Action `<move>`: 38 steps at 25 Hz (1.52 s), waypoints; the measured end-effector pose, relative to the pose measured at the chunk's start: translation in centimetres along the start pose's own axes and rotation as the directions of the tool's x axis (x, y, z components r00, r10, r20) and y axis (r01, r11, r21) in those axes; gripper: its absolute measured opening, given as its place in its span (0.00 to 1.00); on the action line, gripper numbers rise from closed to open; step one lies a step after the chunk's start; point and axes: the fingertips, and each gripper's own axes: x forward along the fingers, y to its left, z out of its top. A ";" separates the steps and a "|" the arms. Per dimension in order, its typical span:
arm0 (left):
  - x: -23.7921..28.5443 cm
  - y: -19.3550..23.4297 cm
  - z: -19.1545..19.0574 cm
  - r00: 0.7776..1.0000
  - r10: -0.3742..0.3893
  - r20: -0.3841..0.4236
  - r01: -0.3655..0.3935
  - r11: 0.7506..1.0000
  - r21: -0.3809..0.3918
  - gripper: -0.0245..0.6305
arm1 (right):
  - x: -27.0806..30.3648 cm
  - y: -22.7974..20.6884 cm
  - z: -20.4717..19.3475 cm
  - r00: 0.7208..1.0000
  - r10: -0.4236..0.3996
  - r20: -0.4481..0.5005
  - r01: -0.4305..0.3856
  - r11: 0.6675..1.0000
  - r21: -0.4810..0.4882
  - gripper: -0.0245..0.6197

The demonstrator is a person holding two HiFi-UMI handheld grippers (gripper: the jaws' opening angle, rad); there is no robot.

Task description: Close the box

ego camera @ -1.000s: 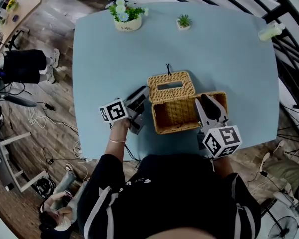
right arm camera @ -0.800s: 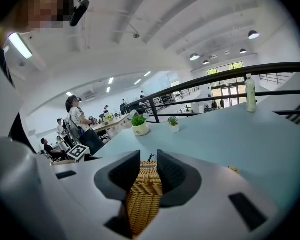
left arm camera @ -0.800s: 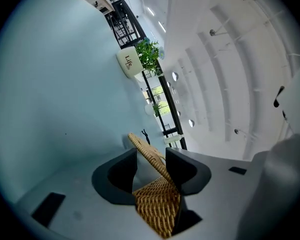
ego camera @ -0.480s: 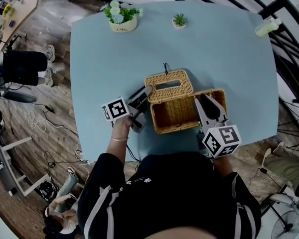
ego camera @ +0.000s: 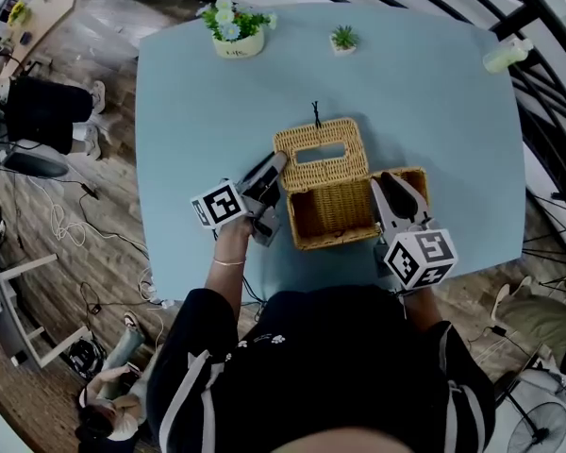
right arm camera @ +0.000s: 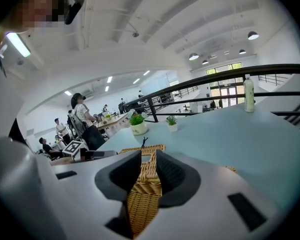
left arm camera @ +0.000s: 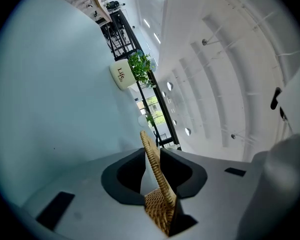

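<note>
A wicker box (ego camera: pixel 332 241) stands open in the middle of the blue table (ego camera: pixel 434 111). Its slotted lid (ego camera: pixel 321 154) stands up from the far side. My left gripper (ego camera: pixel 275 166) is at the lid's left edge. Its jaws have just been closing, and they now pinch the thin lid panel (left arm camera: pixel 151 146) between them in the left gripper (left arm camera: pixel 152 156) view. My right gripper (ego camera: pixel 392 181) is shut on the box's right wall (right arm camera: pixel 142 204), with woven cane filling the gap between the right gripper (right arm camera: pixel 148 166) jaws. The lid's top edge (right arm camera: pixel 140 148) shows just beyond them.
A white flower pot (ego camera: pixel 232 34), a small potted plant (ego camera: pixel 344 39) and a bottle (ego camera: pixel 507 57) stand along the table's far edge. A dark railing (ego camera: pixel 547 83) runs past the right side. People (right arm camera: pixel 82 121) stand at desks in the background.
The left jaws have narrowed onto the lid, which now stands more upright between them. The lid's top edge has come into the right gripper view. The right gripper has not moved.
</note>
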 end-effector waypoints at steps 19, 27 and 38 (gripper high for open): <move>-1.4 -6.2 1.1 0.992 -0.116 0.040 0.095 0.933 0.346 0.14 | -0.1 -0.1 2.2 0.998 0.025 0.058 -0.022 0.998 -0.055 0.18; -2.1 -7.3 0.7 0.983 -0.179 0.041 0.144 0.889 0.435 0.14 | 2.0 -1.1 4.1 0.992 0.029 0.120 -0.012 0.990 -0.140 0.19; -2.9 -8.7 -0.2 0.977 -0.212 0.010 0.166 0.791 0.588 0.14 | 3.1 0.6 6.5 0.965 0.205 0.163 -0.152 0.945 -0.291 0.22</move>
